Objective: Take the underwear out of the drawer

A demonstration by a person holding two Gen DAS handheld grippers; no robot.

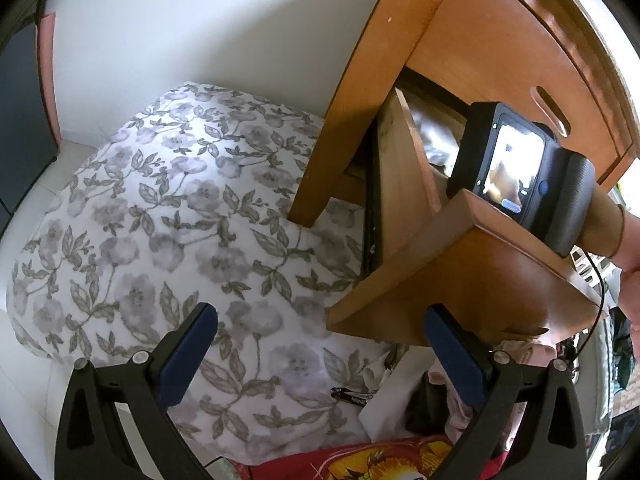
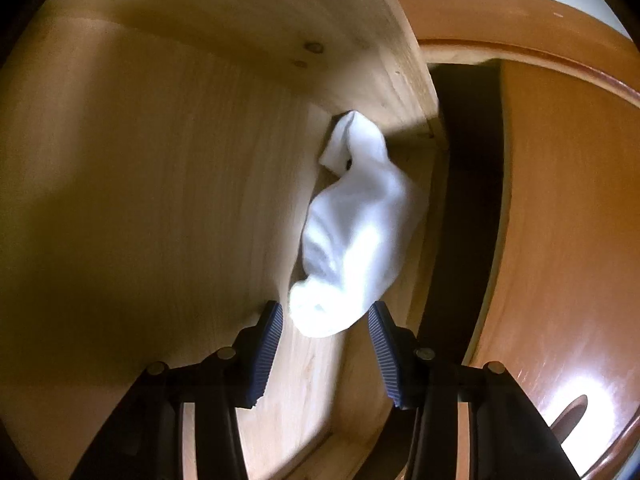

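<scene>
A white underwear garment (image 2: 356,232) lies crumpled along the pale wooden floor of the open drawer (image 2: 160,200), against its right wall. My right gripper (image 2: 325,312) is open inside the drawer, and the garment's near end lies between its blue fingertips; the pads do not press on it. In the left wrist view the right gripper's black body with its screen (image 1: 516,168) leans over the pulled-out drawer (image 1: 460,280), where white cloth (image 1: 436,140) shows inside. My left gripper (image 1: 320,316) hangs open and holds nothing, above the bedding beside the drawer's front corner.
The wooden nightstand (image 1: 400,40) has a shut upper drawer with a slot handle (image 1: 550,110). A floral quilt (image 1: 180,200) fills the left side. Loose clothes and a red and yellow fabric (image 1: 400,460) lie below the drawer. A white wall stands behind.
</scene>
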